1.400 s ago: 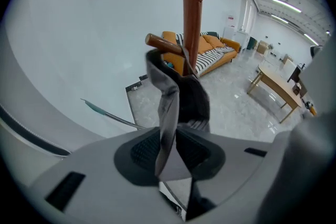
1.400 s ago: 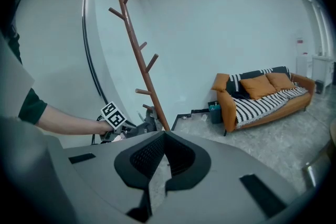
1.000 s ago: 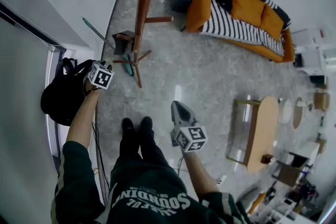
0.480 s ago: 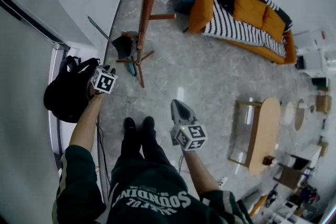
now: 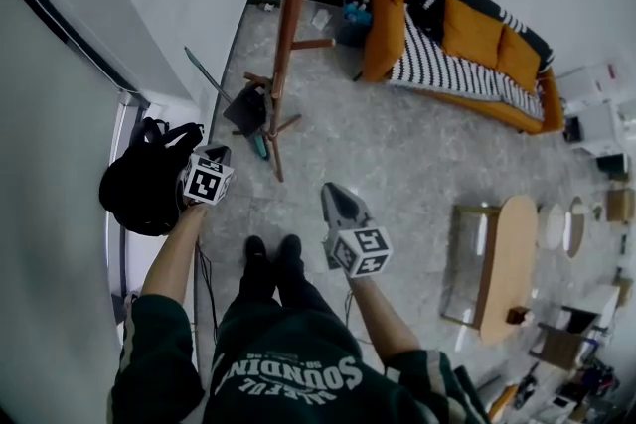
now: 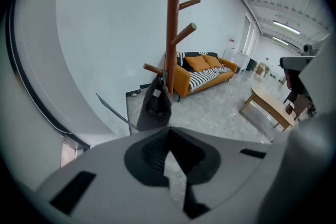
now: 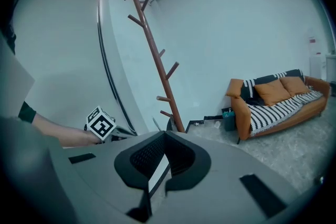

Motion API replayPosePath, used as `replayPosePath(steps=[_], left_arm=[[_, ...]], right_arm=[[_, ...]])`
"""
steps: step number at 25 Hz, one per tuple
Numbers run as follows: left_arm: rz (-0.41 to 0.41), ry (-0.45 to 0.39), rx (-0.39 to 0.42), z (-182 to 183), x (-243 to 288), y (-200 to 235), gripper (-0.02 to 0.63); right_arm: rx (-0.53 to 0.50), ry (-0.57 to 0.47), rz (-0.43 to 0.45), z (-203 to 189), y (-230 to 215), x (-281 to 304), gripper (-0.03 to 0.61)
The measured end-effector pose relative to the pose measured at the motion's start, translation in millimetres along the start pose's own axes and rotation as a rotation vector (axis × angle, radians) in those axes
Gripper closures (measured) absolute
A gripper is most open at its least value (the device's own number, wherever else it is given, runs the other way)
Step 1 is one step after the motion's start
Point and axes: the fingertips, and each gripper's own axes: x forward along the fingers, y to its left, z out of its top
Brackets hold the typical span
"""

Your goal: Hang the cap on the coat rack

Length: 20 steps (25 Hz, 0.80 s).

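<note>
A dark grey cap (image 6: pixel 155 107) hangs from a low peg of the tall brown wooden coat rack (image 6: pixel 172 23). From the head view the cap (image 5: pixel 245 109) shows beside the coat rack (image 5: pixel 288 35), close to its feet. My left gripper (image 5: pixel 221 154) is held out short of the rack, jaws shut with nothing between them (image 6: pixel 170 165). My right gripper (image 5: pixel 331 194) points the same way from further right, also shut and holding nothing (image 7: pixel 157 173). The right gripper view shows the rack (image 7: pixel 157 68) standing against the wall.
A black backpack (image 5: pixel 147 189) sits on the floor by the wall at my left. An orange sofa (image 5: pixel 447 35) with a striped throw stands at the back right, a wooden coffee table (image 5: pixel 502 253) at the right. A thin rod (image 5: pixel 209 74) leans near the rack.
Both grippers and my feet sit slightly further back from the rack than a second ago. The cap stays on its peg and both grippers stay shut.
</note>
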Motion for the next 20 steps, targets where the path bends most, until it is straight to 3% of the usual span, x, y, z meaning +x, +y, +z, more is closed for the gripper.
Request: replayPosePath(steps=[5, 20], left_arm=[[-0.001, -0.057, 0.014, 14.6, -38.7, -15.2, 0.612], [0.005, -0.352, 0.084, 99.1, -150.3, -54.9, 0.612]], right_arm=[[-0.024, -0.048, 0.033, 20.7, 9.6, 0.0, 0.58], [-0.18, -0.197, 0.098, 114.5, 45.2, -6.3, 0.58]])
